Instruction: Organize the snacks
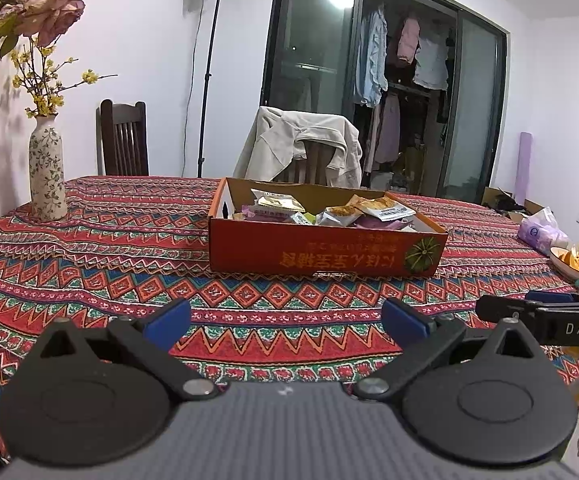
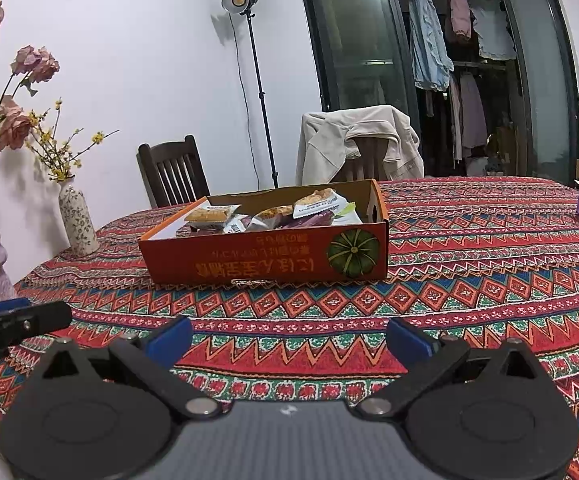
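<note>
On the patterned tabletop [image 1: 89, 248], a floral vase [image 1: 47, 168] stands far left; left gripper [image 1: 287, 320] hovers with jaws spread, empty; the orange box [image 1: 321, 252] of snack packets [image 1: 385, 208] sits ahead, centre; right gripper [image 2: 289, 338] likewise spread, empty

- An open orange cardboard box [image 1: 321, 254], its printed lettering upside down and a green pumpkin picture at its right end, sits flat on the patterned desk [image 1: 129, 272], at 12 o'clock from both cameras.
- Wrapped snack packets [image 1: 373, 210] lie heaped inside, mostly white and tan, with purple wrappers beneath; several rise above the rim.
- One tan packet [image 2: 211, 216] rests toward the box's left end.
</note>
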Demonstrator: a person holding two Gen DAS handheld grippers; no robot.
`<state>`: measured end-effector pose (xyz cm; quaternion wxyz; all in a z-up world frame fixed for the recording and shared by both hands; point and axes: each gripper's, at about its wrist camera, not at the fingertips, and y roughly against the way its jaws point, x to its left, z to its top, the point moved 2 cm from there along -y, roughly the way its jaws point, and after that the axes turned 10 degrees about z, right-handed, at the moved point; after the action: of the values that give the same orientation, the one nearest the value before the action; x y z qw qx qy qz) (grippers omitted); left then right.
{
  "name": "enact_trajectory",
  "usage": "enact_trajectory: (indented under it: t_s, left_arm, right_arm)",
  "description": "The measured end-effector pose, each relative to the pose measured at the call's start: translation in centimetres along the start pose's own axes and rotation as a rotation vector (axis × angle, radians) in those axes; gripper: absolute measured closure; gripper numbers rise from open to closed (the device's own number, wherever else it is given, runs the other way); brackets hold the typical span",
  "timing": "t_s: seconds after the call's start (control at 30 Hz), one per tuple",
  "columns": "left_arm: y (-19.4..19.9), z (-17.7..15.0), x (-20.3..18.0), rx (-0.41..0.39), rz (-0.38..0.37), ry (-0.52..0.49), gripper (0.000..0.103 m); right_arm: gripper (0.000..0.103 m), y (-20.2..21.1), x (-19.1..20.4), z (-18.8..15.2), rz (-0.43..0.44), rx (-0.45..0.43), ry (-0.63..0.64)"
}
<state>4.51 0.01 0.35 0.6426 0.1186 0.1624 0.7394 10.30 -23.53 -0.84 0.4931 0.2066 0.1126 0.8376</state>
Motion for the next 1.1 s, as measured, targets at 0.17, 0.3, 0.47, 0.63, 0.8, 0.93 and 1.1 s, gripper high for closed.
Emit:
enact_trajectory:
  t_s: [0.17,0.3,0.47,0.63,0.8,0.93,1.1]
  left_arm:
    - [0.07,-0.07,-0.04,0.001,-0.001,-0.001,0.000]
    - [0.09,-0.12,-0.04,0.001,-0.002,-0.001,0.000]
    - [0.10,-0.18,-0.04,0.001,-0.004,-0.002,0.000]
    - [0.10,-0.22,-0.08,0.000,-0.006,-0.003,0.000]
    - [0.06,-0.21,-0.05,0.001,-0.006,-0.002,0.000]
    - [0.06,-0.18,-0.05,0.002,-0.007,-0.002,0.000]
    - [0.02,-0.19,-0.09,0.004,-0.009,-0.004,0.000]
  right_arm:
    - [0.000,0.02,-0.02,-0.03,0.000,0.000,0.000]
    - [0.000,0.02,-0.01,-0.04,0.000,0.001,0.000]
    - [0.000,0.03,-0.01,-0.05,0.000,0.000,0.000]
    - [0.000,0.02,-0.01,-0.04,0.000,0.000,0.000]
    - [0.000,0.02,-0.01,-0.02,0.000,0.001,0.001]
    - [0.000,0.02,0.00,-0.03,0.000,0.001,0.000]
    - [0.000,0.01,0.00,-0.02,-0.001,0.001,0.000]
